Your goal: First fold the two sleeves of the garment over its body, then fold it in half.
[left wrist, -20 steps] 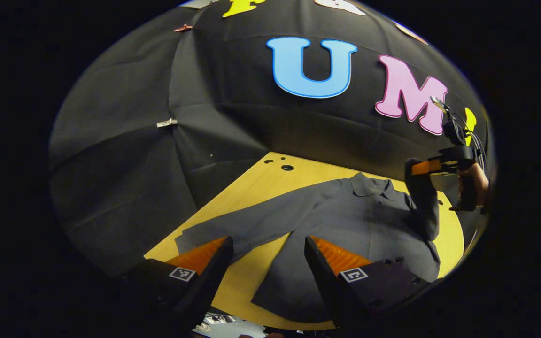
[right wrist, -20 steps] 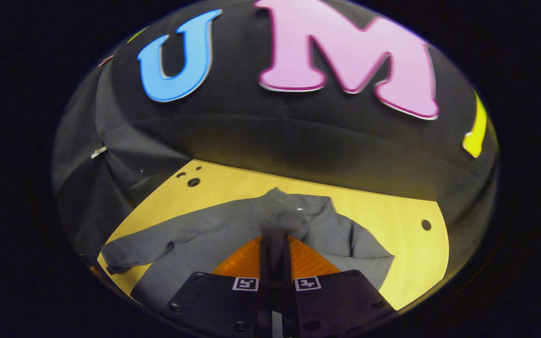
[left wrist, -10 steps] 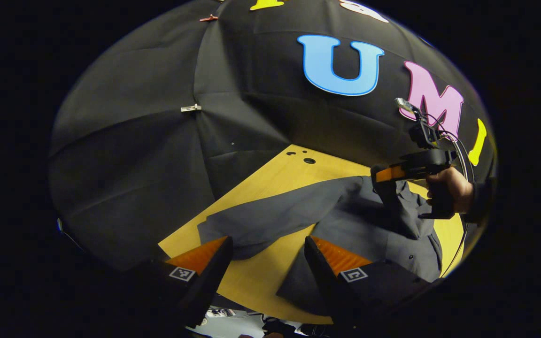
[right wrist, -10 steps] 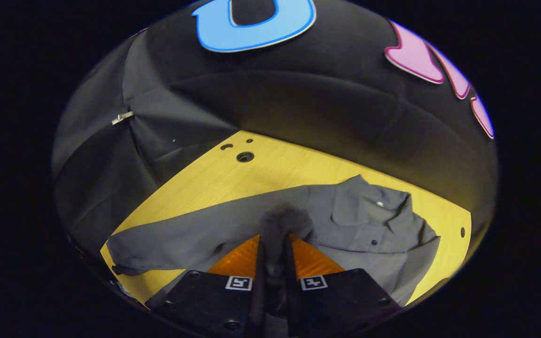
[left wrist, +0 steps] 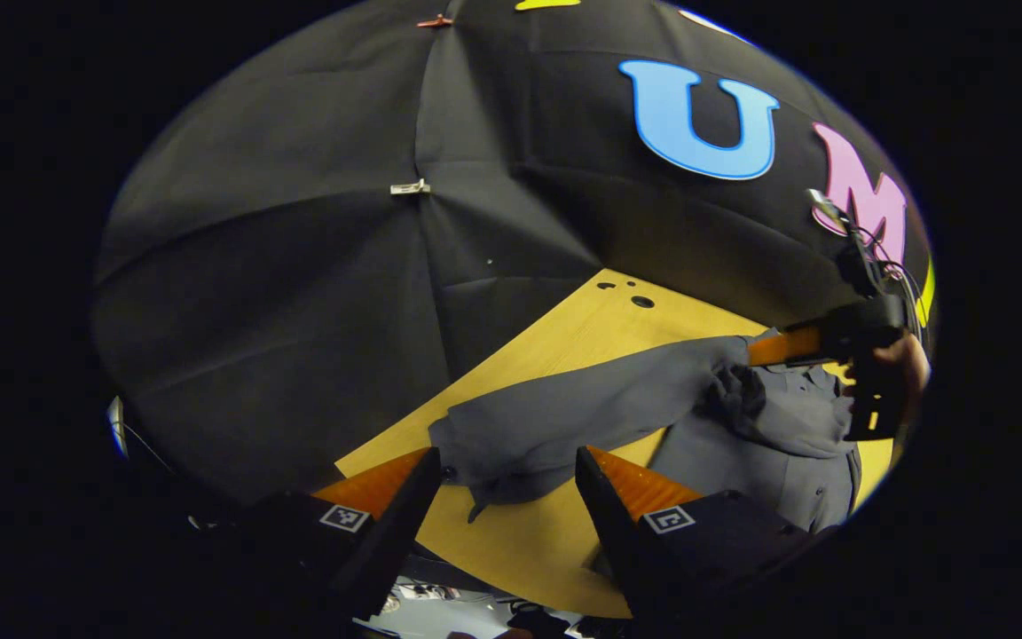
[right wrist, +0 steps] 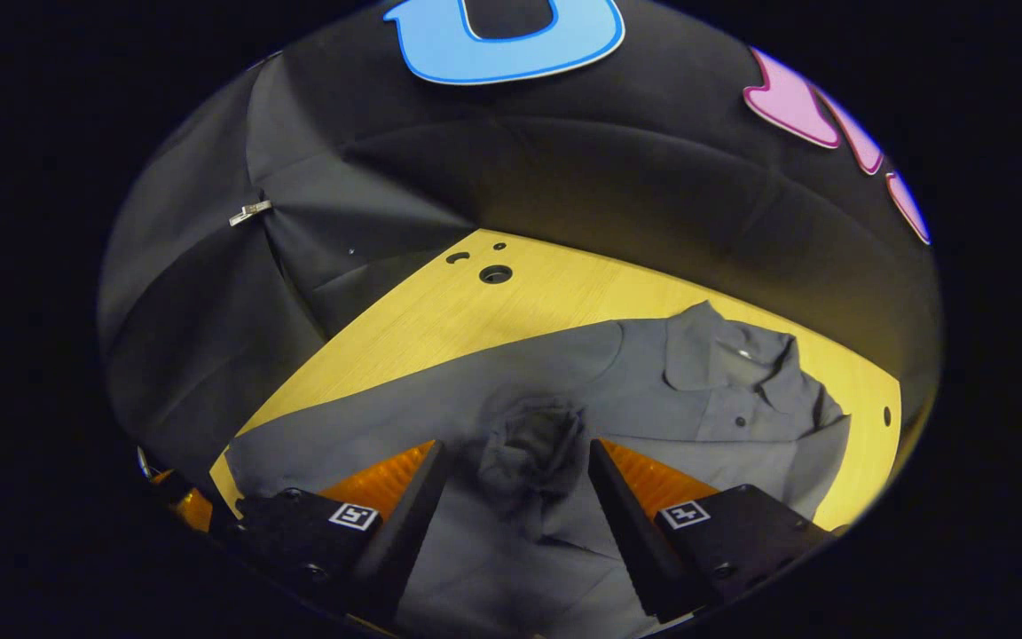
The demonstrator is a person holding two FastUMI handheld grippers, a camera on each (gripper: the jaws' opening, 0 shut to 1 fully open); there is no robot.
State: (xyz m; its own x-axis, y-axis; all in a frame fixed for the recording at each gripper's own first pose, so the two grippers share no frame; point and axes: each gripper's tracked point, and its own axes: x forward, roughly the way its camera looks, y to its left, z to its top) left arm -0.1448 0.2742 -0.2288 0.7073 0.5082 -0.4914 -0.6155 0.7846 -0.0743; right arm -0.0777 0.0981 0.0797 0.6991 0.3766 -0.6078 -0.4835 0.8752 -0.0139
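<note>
My right gripper (right wrist: 511, 470) has its jaws spread wide, and the crumpled cuff end of the right sleeve (right wrist: 533, 448) sits bunched between the two orange fingers (right wrist: 387, 479) without either one pressing on it; it rests on the shirt's front. From the left gripper view I can see that same right gripper (left wrist: 777, 348) far off at the right edge, its orange finger level above the cloth, with the hand (left wrist: 906, 364) that holds it behind. My left gripper (left wrist: 507, 484) is also wide open and grips nothing; between its fingers I look down on the cuff of the left sleeve (left wrist: 511, 448), which lies flat on the table, but I cannot tell how high the fingers hang above it. The garment is a dark grey button-front shirt (right wrist: 706, 417) spread face up on the yellow wooden table (right wrist: 546, 293), collar (right wrist: 724, 351) toward the far wall, a small button visible on the placket. Its left sleeve runs straight out across the tabletop, away from the body and toward the near left corner, not yet folded. Beyond the collar the table shows a few round holes (right wrist: 495, 273) near its far corner, and a metal clip (right wrist: 249, 213) pins the black backdrop cloth behind.
</note>
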